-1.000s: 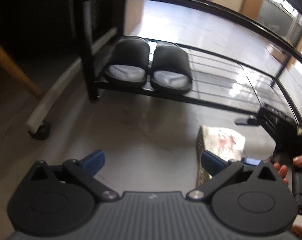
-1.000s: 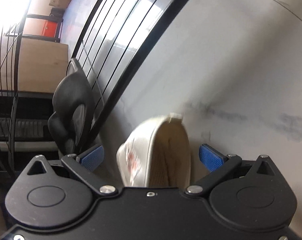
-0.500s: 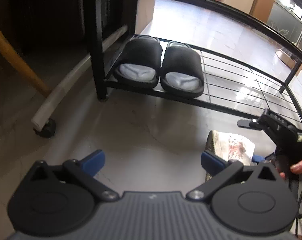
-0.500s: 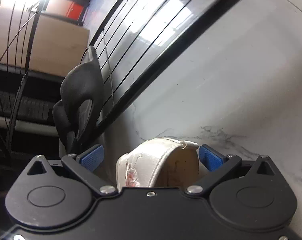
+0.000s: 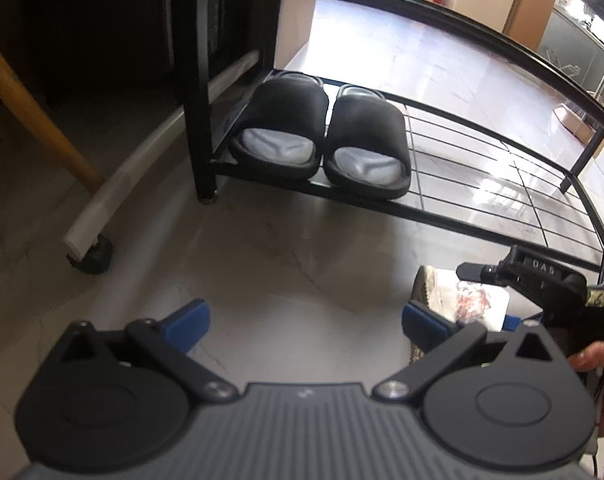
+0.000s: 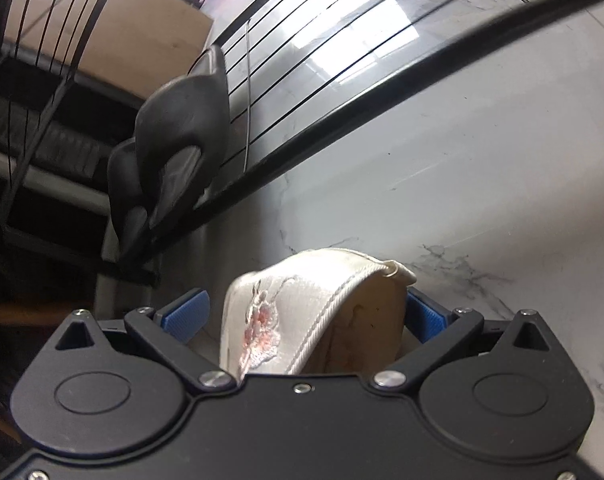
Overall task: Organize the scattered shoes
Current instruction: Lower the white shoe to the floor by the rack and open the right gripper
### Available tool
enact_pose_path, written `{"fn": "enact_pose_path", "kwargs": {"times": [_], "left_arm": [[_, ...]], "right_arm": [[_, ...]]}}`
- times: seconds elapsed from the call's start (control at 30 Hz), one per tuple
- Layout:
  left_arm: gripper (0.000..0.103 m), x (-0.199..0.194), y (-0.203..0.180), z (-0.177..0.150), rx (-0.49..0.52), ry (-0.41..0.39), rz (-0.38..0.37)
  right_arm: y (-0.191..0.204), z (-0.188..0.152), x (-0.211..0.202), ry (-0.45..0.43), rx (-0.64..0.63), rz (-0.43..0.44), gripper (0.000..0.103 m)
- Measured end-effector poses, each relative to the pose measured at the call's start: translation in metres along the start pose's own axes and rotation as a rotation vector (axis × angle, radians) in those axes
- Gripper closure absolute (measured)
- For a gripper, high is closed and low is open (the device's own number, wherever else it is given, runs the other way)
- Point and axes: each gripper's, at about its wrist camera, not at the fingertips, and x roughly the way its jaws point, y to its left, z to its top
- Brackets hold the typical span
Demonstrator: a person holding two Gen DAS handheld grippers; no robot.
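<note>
A white slipper (image 6: 302, 312) with pink embroidery on its strap is turned on its side between the fingers of my right gripper (image 6: 308, 312), which is shut on it. The left wrist view shows that slipper (image 5: 474, 300) low on the right, its woven sole edge facing left, just in front of the shoe rack (image 5: 462, 220). My left gripper (image 5: 302, 320) hangs open over bare floor with nothing in it. A pair of black slides (image 5: 282, 136) (image 5: 366, 148) sits side by side at the left end of the rack's bottom shelf; the same black slides (image 6: 182, 128) show in the right wrist view.
The rack's upper rail (image 5: 422, 4) arches over the wire shelf. To the left stand a slanted wooden leg (image 5: 34, 108) and a white bar on a black caster (image 5: 90, 256). A hand (image 5: 594, 360) holds the right gripper's handle. Cardboard boxes (image 5: 538, 0) stand far back.
The right gripper has rolled and tilted with the white slipper in it, so the rack now slants across its view. The left gripper has drawn closer to the rack.
</note>
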Motion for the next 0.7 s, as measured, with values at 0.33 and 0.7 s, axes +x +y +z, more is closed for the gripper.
{"fn": "enact_pose_path", "kwargs": {"times": [0.33,0.7], "left_arm": [[0.001,0.001,-0.001,0.0,0.002,0.006,0.0],[0.001,-0.002,0.004,0.002,-0.022,-0.003,-0.011]], "right_arm": [[0.018,0.003,-0.006,0.032,-0.045,-0.132,0.019],[0.069,-0.003,-0.008,0.028,-0.219,-0.253,0.033]]}}
